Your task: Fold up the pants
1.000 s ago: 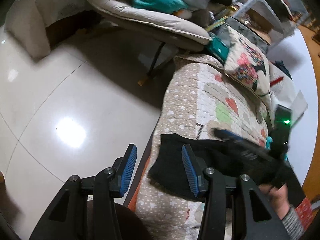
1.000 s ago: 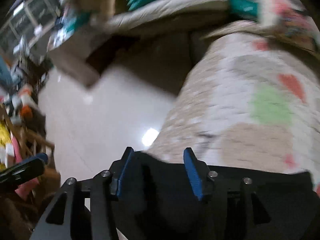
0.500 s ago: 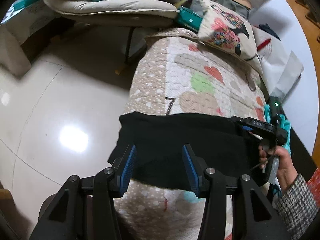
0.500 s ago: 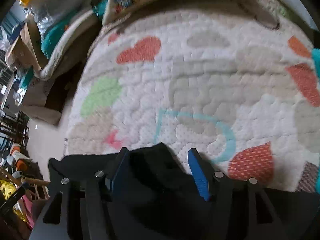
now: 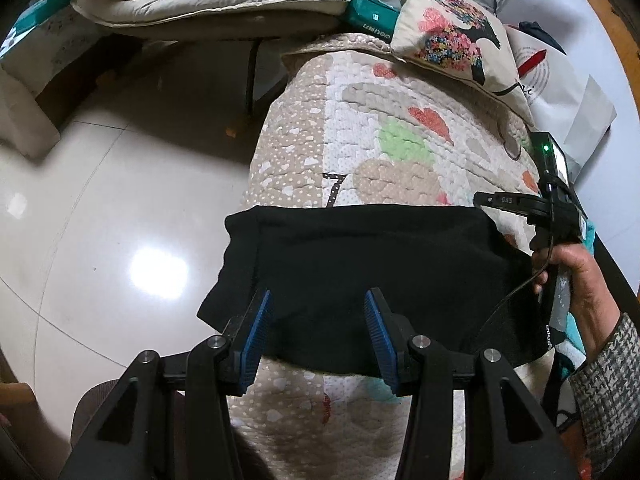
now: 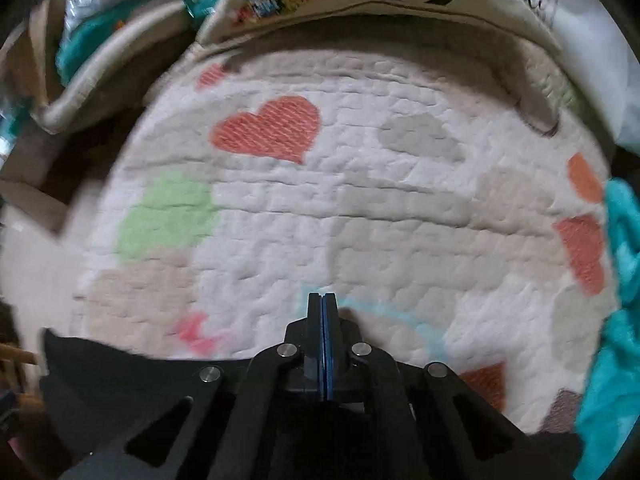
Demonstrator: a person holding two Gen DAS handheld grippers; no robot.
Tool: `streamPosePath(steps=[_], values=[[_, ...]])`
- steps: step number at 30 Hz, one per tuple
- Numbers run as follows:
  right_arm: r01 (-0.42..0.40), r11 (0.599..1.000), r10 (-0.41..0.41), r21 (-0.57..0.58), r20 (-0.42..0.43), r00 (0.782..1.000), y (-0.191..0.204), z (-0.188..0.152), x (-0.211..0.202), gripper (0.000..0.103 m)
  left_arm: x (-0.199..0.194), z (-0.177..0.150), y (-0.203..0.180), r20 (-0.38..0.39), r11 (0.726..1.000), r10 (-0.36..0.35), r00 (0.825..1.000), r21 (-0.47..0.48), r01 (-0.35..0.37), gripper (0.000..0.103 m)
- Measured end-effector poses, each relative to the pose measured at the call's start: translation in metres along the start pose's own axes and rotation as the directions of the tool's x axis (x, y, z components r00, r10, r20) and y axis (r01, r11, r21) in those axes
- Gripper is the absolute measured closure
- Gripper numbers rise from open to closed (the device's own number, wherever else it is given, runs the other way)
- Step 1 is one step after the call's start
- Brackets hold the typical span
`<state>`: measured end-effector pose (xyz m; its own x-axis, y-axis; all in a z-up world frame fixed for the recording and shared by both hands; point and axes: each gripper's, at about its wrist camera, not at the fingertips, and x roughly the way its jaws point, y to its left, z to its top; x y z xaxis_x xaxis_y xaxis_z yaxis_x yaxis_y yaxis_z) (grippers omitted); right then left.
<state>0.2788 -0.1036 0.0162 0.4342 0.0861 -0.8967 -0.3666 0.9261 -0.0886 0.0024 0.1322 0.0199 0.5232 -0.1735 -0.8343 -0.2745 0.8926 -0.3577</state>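
Note:
Black pants (image 5: 360, 272) lie folded in a wide band across a quilted cover with hearts (image 5: 360, 152); their left end hangs over the cover's edge. My left gripper (image 5: 318, 332) is open and empty, its blue pads above the pants' near edge. My right gripper (image 5: 486, 201) is at the pants' far right corner, held by a hand. In the right wrist view the right gripper (image 6: 323, 300) is shut with nothing between the pads, above the cover (image 6: 360, 200); the pants (image 6: 120, 376) show at the lower left.
A patterned cushion (image 5: 452, 28) lies at the cover's far end, with a cushioned chair (image 5: 208, 4) piled with things behind. Glossy tiled floor (image 5: 100, 220) is to the left. A teal cloth (image 6: 616, 320) lies at the cover's right edge.
My right gripper let go of the pants' corner and closed empty, lifting over the cover. My left gripper moved right, over the pants. The pants now lie spread flat.

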Motion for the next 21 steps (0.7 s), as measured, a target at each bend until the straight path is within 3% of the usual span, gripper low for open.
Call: streamPosePath(steps=[3,4,5,7,10,13,15,18,21], values=[[0.004,1.0,-0.005,0.022,0.02,1.0,-0.009,-0.008,-0.022,0.098,0.002,0.001,-0.005,-0.015,1.0,0.009,1.0,0.021,-0.009,0.056],[-0.002,0.999,0.0,0.047,0.038,0.999,-0.016,-0.018,-0.041,0.091,0.003,0.001,-0.007,-0.02,1.0,0.006,1.0,0.026,-0.006,0.056],[-0.026,0.997,0.023,0.069,0.045,0.999,-0.021,-0.027,-0.052,0.076,0.005,0.0,-0.01,-0.025,1.0,-0.004,1.0,0.03,0.005,0.056],[-0.127,0.984,0.118,0.122,0.076,0.99,-0.032,-0.062,-0.081,0.064,0.009,0.0,-0.017,-0.03,0.999,-0.019,0.999,0.04,0.02,0.054],[-0.177,0.97,0.17,0.166,0.058,0.984,-0.028,-0.121,-0.095,0.066,0.017,-0.003,-0.03,-0.036,0.998,-0.029,0.999,0.058,0.031,0.053],[-0.209,0.956,0.21,0.204,0.019,0.978,-0.017,-0.164,-0.081,0.09,0.031,-0.007,-0.041,-0.03,0.996,-0.026,0.999,0.088,0.029,0.051],[-0.211,0.95,0.222,0.232,-0.023,0.975,-0.008,-0.187,-0.066,0.09,0.047,-0.011,-0.045,-0.033,0.994,0.006,0.999,0.106,-0.002,0.051],[-0.176,0.961,0.179,0.215,0.005,0.984,-0.001,-0.207,-0.079,0.09,0.076,-0.024,-0.044,-0.099,0.989,0.081,0.992,0.135,-0.067,0.05],[-0.154,0.964,0.176,0.216,-0.086,0.981,0.001,-0.226,-0.079,0.091,0.072,-0.035,-0.049,-0.061,0.972,0.137,0.989,0.199,-0.122,0.043]])
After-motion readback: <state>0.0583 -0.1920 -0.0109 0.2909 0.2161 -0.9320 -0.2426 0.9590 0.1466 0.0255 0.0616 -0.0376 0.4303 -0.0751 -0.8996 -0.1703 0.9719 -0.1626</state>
